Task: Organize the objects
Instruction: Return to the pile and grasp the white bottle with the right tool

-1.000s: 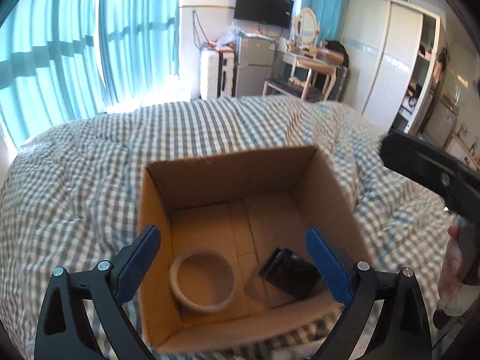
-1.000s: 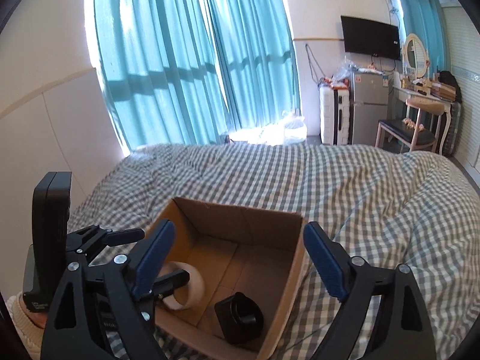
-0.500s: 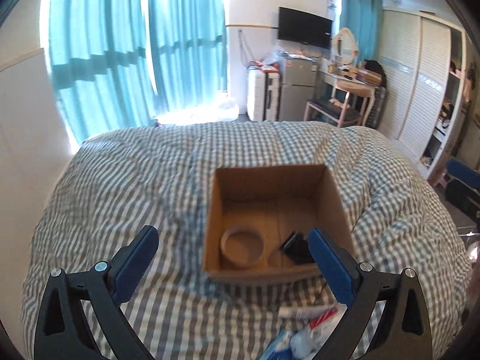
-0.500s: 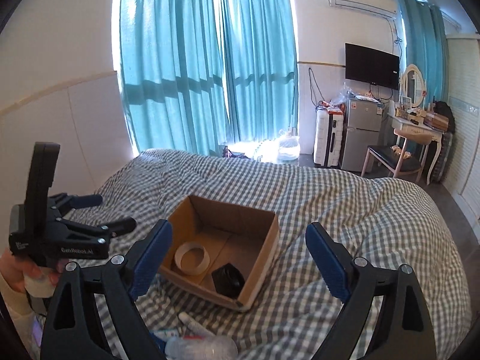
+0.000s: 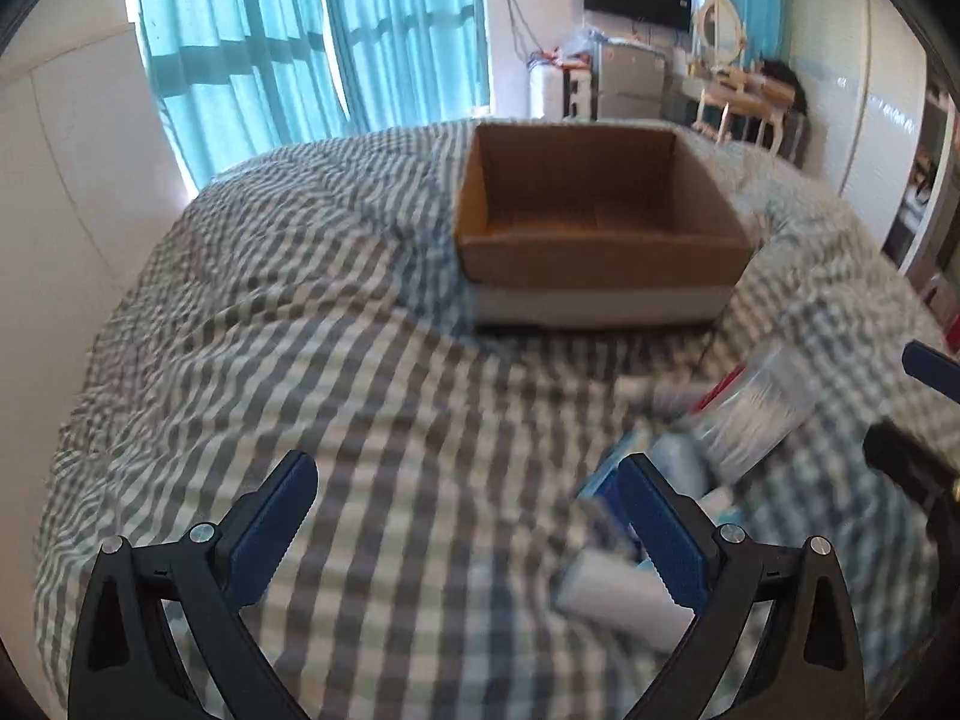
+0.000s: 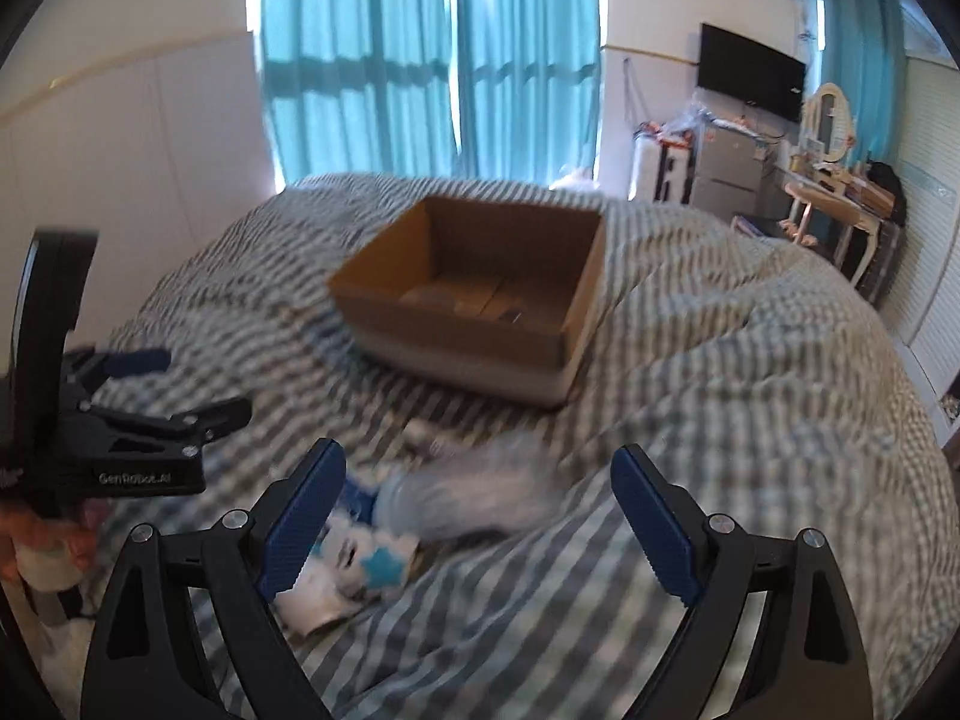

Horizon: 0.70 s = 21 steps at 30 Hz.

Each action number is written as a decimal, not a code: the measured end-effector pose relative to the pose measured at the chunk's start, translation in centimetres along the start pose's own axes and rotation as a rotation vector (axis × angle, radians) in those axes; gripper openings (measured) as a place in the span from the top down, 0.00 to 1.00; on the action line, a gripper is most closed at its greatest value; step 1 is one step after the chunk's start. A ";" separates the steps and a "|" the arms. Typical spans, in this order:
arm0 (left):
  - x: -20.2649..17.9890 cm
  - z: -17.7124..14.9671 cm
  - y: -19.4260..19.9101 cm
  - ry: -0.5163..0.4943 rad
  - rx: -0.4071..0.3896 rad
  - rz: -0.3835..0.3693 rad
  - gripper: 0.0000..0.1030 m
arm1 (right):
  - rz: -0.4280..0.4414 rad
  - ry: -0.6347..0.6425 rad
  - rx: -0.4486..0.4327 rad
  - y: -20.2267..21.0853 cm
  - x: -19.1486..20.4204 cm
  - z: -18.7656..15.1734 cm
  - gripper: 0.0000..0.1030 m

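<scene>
Cardboard box [image 5: 600,252] sits open-topped on the checked bedspread [image 5: 300,312], roughly mid-bed, w/ teal curtains [image 6: 420,60] behind it. From the right-wrist view a pale ring shape and sth dark lie on the box floor, too blurred to name.

Nearer the foot of the bed, well apart from the box, a small heap of loose items lies on the cover: a clear plastic bottle [image 6: 480,492] on its side, a white-and-blue packet [image 6: 348,564] just beside it, and a white tube-like thing [image 5: 618,594] close by. All smeared by motion, so labels can't be read.

Left tool [image 5: 462,534] hovers over bare bedspread, jaws spread wide, nothing btw them; the heap is just to its right. Right tool [image 6: 474,522] is also spread wide, angled down over the heap; bottle shows btw its fingers but pads don't press on it. A hand [image 6: 36,546] grips the left tool's handle at frame edge.
</scene>
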<state>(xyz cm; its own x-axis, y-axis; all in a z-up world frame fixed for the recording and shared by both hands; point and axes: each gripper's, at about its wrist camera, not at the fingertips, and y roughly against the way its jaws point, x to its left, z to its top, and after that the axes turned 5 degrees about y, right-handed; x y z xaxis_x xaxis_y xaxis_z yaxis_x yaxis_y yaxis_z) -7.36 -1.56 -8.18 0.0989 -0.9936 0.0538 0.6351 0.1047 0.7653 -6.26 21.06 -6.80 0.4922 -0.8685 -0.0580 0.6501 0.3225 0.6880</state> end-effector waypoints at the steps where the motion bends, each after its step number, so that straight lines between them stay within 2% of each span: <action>1: 0.2 -0.5 0.0 0.000 0.001 0.011 0.01 | 0.015 0.013 0.026 -0.6 0.8 -0.6 0.12; 6: 1.5 -2.7 0.0 0.013 0.029 0.010 0.01 | 0.089 0.023 0.099 -2.5 2.7 -2.5 0.12; 10: 2.4 -3.9 0.0 0.016 0.031 -0.008 0.01 | 0.116 0.069 0.139 -3.9 4.5 -2.9 0.13; 11: 2.3 -4.0 -0.1 0.006 0.034 -0.014 0.01 | 0.131 0.080 0.153 -4.3 5.0 -3.0 0.19; 12: 2.5 -3.9 -0.3 -0.005 0.036 -0.017 0.01 | 0.151 0.090 0.168 -4.8 5.3 -2.9 0.29; 14: 2.4 -4.0 -0.6 -0.017 0.036 -0.022 0.01 | 0.182 0.115 0.196 -5.7 6.3 -2.9 0.39; 17: 2.6 -4.0 -0.7 -0.024 0.032 -0.039 0.01 | 0.220 0.157 0.239 -6.9 7.7 -3.3 0.42; 21: 3.0 -4.1 -0.8 -0.011 0.028 -0.066 0.01 | 0.179 0.239 0.253 -7.3 9.2 -4.0 0.42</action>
<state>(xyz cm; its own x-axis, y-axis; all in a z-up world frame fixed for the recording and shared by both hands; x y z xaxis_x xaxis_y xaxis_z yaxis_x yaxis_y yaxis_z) -4.46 -4.48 -11.25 0.0491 -0.9987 0.0100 0.6179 0.0382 0.7853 -4.14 12.26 -15.23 0.7253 -0.6851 -0.0672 0.3934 0.3324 0.8572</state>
